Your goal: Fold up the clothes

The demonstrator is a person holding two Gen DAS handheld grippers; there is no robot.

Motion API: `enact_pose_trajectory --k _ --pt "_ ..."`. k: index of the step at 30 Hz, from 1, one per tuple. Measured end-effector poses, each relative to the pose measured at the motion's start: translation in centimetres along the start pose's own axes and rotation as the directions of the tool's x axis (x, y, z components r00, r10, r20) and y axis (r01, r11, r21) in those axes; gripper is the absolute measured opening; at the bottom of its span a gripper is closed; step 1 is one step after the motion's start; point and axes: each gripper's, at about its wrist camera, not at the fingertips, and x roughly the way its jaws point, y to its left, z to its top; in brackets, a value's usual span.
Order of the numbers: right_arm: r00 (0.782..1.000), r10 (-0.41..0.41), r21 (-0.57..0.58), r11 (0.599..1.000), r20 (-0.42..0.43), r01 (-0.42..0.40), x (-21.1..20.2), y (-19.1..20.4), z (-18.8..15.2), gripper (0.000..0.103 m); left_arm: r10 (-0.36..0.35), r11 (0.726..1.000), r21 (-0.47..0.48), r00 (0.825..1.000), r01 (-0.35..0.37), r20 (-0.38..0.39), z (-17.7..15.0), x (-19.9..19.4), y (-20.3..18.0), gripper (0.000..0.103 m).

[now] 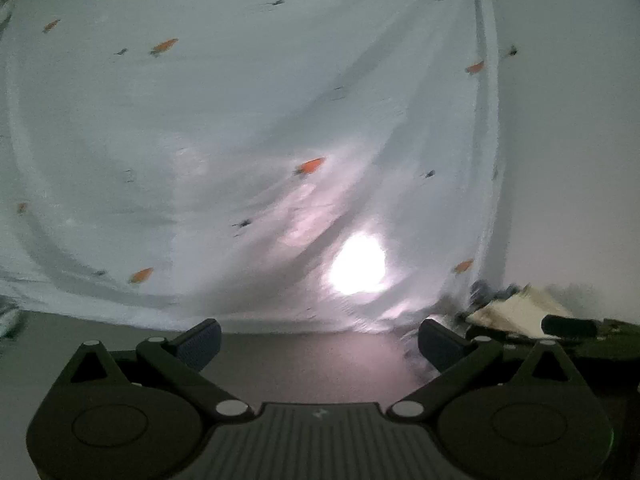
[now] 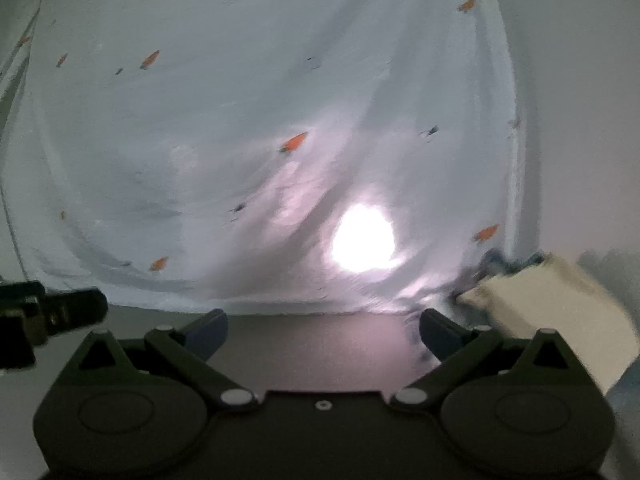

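A pale blue-white garment (image 1: 248, 120) printed with small orange and dark motifs lies spread across the grey surface and fills most of both views (image 2: 224, 112). Its near hem runs just beyond the fingertips. My left gripper (image 1: 318, 336) is open over bare surface just short of that hem, with nothing between its fingers. My right gripper (image 2: 322, 326) is also open and empty, at the same hem. Each gripper shows in the other's view: the right one (image 1: 568, 324) at the right edge, the left one (image 2: 60, 314) at the left edge. The picture is motion-blurred.
A bright glare spot (image 2: 362, 242) sits on the cloth near the hem. A cream cloth item (image 2: 540, 300) lies blurred at the garment's right corner, with something dark blue (image 2: 490, 262) beside it. Grey surface (image 1: 304, 360) lies under the grippers.
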Motion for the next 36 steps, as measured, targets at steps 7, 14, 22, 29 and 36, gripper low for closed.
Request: enact_pose_trajectory --k 7,14,22,29,36 --pt "0.999 0.009 0.052 0.999 -0.051 -0.007 -2.8 11.5 -3.4 0.103 0.039 0.999 -0.013 0.995 -0.040 -0.088 -2.2 -6.0 11.2 0.103" --pt "0.993 0.014 0.041 0.999 -0.116 -0.009 -6.7 20.5 -6.6 0.103 0.097 0.995 0.018 0.984 -0.095 -0.152 -4.2 -11.3 19.0 0.103" --pt "0.971 0.013 -0.002 1.000 -0.240 -0.014 -10.0 25.9 -8.9 0.103 0.103 0.993 -0.023 0.959 -0.113 -0.265 -6.0 -13.9 23.0 0.103" --pt "0.959 -0.008 0.014 1.000 -0.285 0.013 -11.6 27.2 -10.6 0.103 0.122 0.992 0.011 0.954 -0.124 -0.272 -7.0 -15.5 23.5 0.103" --pt "0.956 -0.010 0.014 1.000 -0.292 0.015 -12.3 27.9 -10.8 0.103 0.122 0.992 0.018 0.953 -0.122 -0.277 -7.4 -16.1 23.8 0.103"
